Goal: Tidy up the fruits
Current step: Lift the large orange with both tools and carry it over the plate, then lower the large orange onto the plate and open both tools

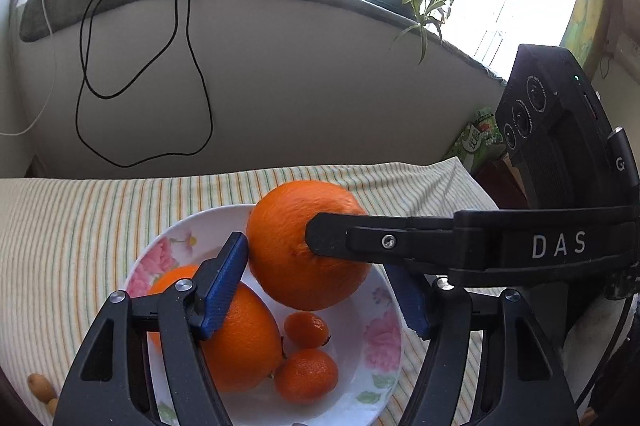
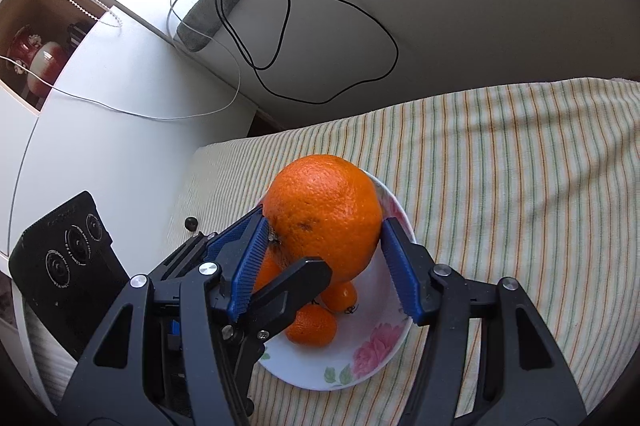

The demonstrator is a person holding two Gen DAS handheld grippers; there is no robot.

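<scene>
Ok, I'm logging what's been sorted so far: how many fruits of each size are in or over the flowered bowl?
Large oranges: 2, the held orange over the bowl and one in it.
Small oranges: 2.
Total: 4. A half-hidden orange patch may be another.

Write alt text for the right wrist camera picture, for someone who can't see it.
Both grippers clamp one large orange above a floral bowl: right gripper blue pads at its sides, left gripper crossing in from the left. Smaller oranges lie in the bowl on a striped cloth.
</scene>
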